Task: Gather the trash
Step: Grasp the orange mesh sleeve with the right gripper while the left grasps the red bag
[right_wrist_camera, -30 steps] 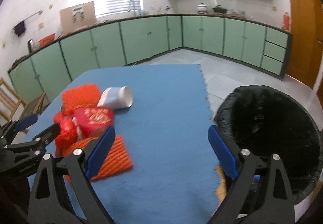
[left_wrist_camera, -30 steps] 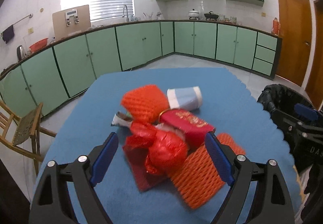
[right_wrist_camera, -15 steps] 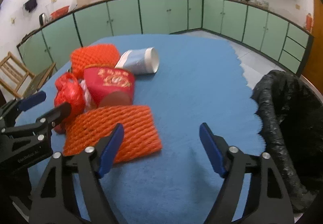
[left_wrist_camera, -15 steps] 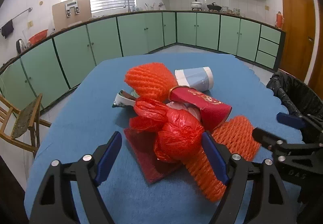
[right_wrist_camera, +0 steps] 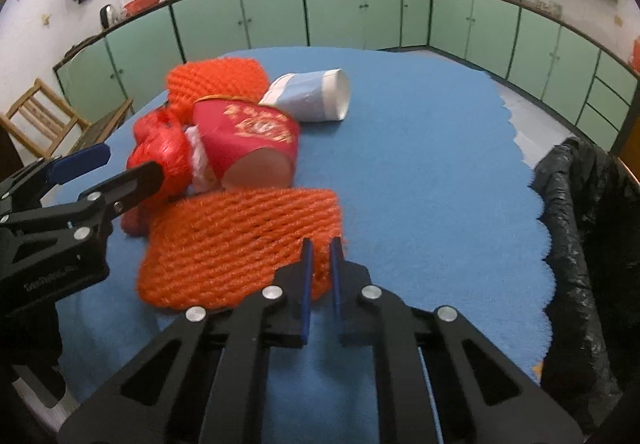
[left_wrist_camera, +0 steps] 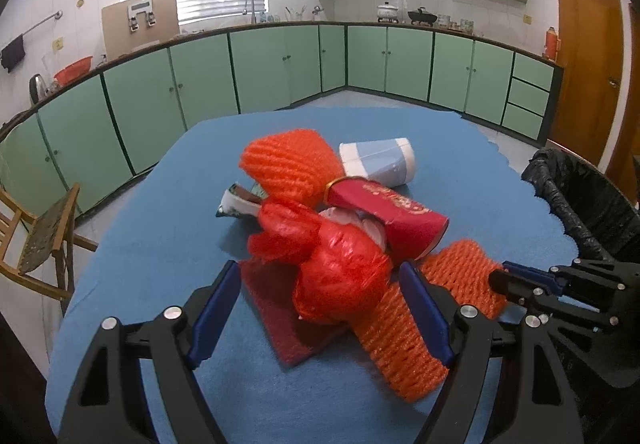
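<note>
A pile of trash lies on the blue table (left_wrist_camera: 168,244). In it are a crumpled red plastic bag (left_wrist_camera: 340,276), a red paper cup (left_wrist_camera: 392,216), a white-blue paper cup (left_wrist_camera: 380,164), a far orange foam net (left_wrist_camera: 288,164) and a near orange foam net (right_wrist_camera: 240,240). My left gripper (left_wrist_camera: 320,308) is open, its fingers either side of the red bag. My right gripper (right_wrist_camera: 320,268) is shut on the near orange foam net's right edge. A bin lined with a black bag (right_wrist_camera: 592,228) stands at the table's right edge.
A flat dark red wrapper (left_wrist_camera: 280,308) and a small snack wrapper (left_wrist_camera: 236,204) lie under the pile. A wooden chair (left_wrist_camera: 36,244) stands left of the table. Green cabinets (left_wrist_camera: 280,64) line the far walls. The black bin also shows in the left wrist view (left_wrist_camera: 580,200).
My right gripper moved left to the near orange foam net and closed on its edge. My left gripper moved closer around the red bag and stays open.
</note>
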Motion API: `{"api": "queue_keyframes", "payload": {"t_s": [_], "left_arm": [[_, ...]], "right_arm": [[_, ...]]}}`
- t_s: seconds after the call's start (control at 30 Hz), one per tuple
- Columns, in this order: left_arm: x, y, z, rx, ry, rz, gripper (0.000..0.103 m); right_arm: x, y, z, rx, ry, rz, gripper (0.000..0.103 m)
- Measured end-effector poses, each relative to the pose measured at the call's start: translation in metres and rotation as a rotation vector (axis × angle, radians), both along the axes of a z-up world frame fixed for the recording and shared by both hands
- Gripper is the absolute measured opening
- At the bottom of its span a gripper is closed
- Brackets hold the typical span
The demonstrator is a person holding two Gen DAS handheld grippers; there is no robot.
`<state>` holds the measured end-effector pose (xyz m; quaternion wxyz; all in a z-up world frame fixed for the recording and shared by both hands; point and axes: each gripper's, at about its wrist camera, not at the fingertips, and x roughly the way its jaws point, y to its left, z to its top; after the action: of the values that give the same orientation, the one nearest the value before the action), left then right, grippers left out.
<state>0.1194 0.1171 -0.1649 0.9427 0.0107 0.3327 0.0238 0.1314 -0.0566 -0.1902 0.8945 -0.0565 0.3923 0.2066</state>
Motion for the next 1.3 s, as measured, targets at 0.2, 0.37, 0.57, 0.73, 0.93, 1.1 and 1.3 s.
{"api": "queue_keyframes", "payload": {"t_s": [0.2,0.37,0.57,0.73,0.93,1.1,1.3], "left_arm": [[0.008,-0.008,-0.003,0.006,0.009,-0.009,0.075],[0.016,-0.006,-0.007,-0.038,0.043,-0.031,0.039],[0.01,-0.007,-0.002,-0.024,0.014,-0.037,0.034],[0.001,-0.014,0.014,-0.027,-0.029,-0.063,0.033],[-0.004,-0.022,0.031,-0.043,-0.057,-0.081,0.033],[-0.009,-0.035,0.046,-0.032,-0.081,-0.112,0.033],[-0.012,-0.051,0.057,-0.058,-0.093,-0.158,0.033]], "right_arm": [[0.009,-0.025,0.011,0.014,-0.035,-0.088,0.007],[0.015,-0.041,0.014,0.023,-0.041,-0.127,0.007],[0.018,-0.046,0.012,0.008,-0.047,-0.154,0.007],[0.014,-0.053,0.031,0.037,-0.088,-0.162,0.007],[0.007,-0.058,0.057,0.046,-0.14,-0.166,0.007],[0.0,-0.066,0.08,0.064,-0.188,-0.179,0.007],[-0.009,-0.084,0.101,0.088,-0.223,-0.203,0.007]]}}
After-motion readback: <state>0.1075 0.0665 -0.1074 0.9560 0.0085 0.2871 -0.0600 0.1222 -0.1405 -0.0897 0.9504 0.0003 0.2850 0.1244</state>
